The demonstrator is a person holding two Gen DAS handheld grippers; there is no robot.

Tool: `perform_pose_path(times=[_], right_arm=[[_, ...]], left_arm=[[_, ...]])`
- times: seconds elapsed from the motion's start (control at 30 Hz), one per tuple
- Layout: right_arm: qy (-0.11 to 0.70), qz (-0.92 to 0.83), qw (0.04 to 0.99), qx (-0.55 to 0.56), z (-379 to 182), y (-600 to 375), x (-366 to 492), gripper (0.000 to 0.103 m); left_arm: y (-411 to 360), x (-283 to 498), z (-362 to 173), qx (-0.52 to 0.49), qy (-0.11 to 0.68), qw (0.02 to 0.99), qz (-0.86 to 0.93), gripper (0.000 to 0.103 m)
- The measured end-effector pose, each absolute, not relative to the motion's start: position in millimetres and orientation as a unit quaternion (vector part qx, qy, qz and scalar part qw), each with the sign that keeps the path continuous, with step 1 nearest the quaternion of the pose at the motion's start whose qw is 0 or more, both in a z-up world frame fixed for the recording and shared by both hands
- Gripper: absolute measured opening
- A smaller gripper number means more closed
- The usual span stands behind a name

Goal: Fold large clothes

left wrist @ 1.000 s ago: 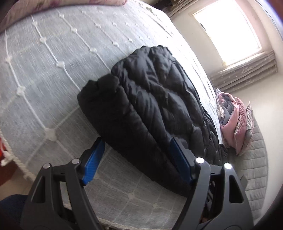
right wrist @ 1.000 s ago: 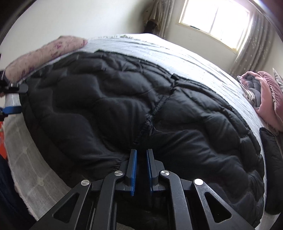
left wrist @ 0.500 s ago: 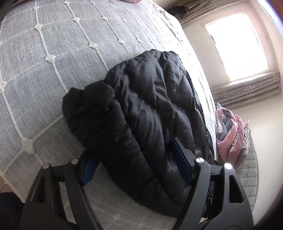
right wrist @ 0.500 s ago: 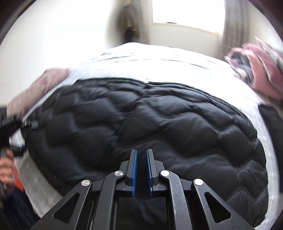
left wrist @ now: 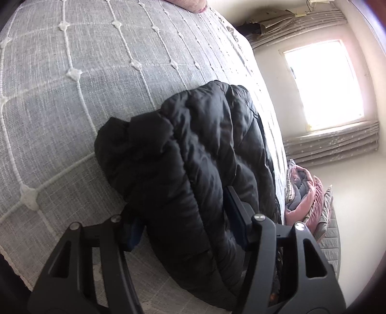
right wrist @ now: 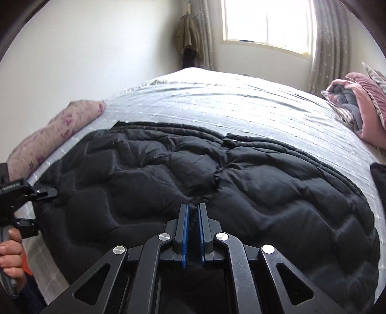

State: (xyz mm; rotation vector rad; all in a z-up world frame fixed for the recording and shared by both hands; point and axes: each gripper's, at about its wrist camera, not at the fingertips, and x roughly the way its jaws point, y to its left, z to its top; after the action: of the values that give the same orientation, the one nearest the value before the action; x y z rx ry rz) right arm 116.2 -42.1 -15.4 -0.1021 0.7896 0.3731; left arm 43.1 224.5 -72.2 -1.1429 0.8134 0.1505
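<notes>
A large black quilted jacket (right wrist: 217,176) lies spread on the grey bedspread (right wrist: 241,101). My right gripper (right wrist: 192,212) is shut on a fold of the jacket at its near edge. In the left wrist view the jacket (left wrist: 188,157) bulges up between the wide-apart fingers of my left gripper (left wrist: 183,212), which straddles its end; the left blue pad is partly hidden under the fabric. The left gripper also shows in the right wrist view (right wrist: 21,193), at the jacket's left end, held by a hand.
A pink floral pillow (right wrist: 53,135) lies at the bed's left edge. A pile of pink and grey bedding (right wrist: 357,108) sits at the right. Another dark item (right wrist: 380,178) lies at the far right. A window (right wrist: 265,21) and curtains are behind the bed.
My left gripper has moved forward so the jacket's end now sits between its open fingers. My right gripper stayed shut on the jacket and swung its view back toward the window.
</notes>
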Motion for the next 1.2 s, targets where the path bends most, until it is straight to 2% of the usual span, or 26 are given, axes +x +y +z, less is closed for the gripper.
perform_pose_path(times=[0.17,0.33,0.37,0.4,0.47,0.6,0.73,0.87,0.93,1.07,1.2], right_arm=[[0.42,0.15,0.893,-0.052,-44.4,-35.1,138.7,0.006],[0.429,0.164,0.887,-0.05,-56.6,-30.9,136.6,0.006],[0.428,0.165,0.887,-0.048,-57.6,-30.9,136.6,0.006],[0.428,0.165,0.888,-0.043,-58.2,-31.6,136.5,0.006],[0.426,0.166,0.889,-0.036,-60.1,-33.0,136.9,0.006],[0.415,0.163,0.894,-0.044,-66.4,-29.5,133.7,0.007],[0.42,0.17,0.891,-0.027,-66.6,-36.3,133.2,0.008],[0.451,0.192,0.868,0.072,-46.4,-75.2,139.5,0.009],[0.438,0.183,0.873,0.114,-29.2,-105.0,134.4,0.013],[0.415,0.14,0.886,0.154,-3.3,-172.8,123.7,0.014],[0.405,0.083,0.889,0.198,-2.5,-236.2,115.1,0.015]], left_arm=[[226.9,53.8,-70.9,-0.503,0.387,0.772,0.045,0.066],[237.0,57.1,-76.7,-0.525,0.383,0.76,0.039,0.066],[236.8,56.8,-76.0,-0.524,0.38,0.761,0.041,0.06],[235.7,55.5,-72.9,-0.517,0.373,0.769,0.043,0.047],[228.9,55.1,-61.2,-0.492,0.359,0.792,0.04,0.033],[210.6,45.3,-26.0,-0.445,0.307,0.841,0.022,0.022],[177.1,35.7,19.1,-0.355,0.257,0.899,0.007,0.02],[153.3,32.6,52.1,-0.285,0.226,0.931,-0.01,0.02],[148.5,33.6,59.9,-0.271,0.218,0.937,-0.015,0.019],[136.1,40.4,75.6,-0.24,0.202,0.949,-0.035,0.018],[102.2,37.7,95.9,-0.176,0.185,0.965,-0.065,0.018]])
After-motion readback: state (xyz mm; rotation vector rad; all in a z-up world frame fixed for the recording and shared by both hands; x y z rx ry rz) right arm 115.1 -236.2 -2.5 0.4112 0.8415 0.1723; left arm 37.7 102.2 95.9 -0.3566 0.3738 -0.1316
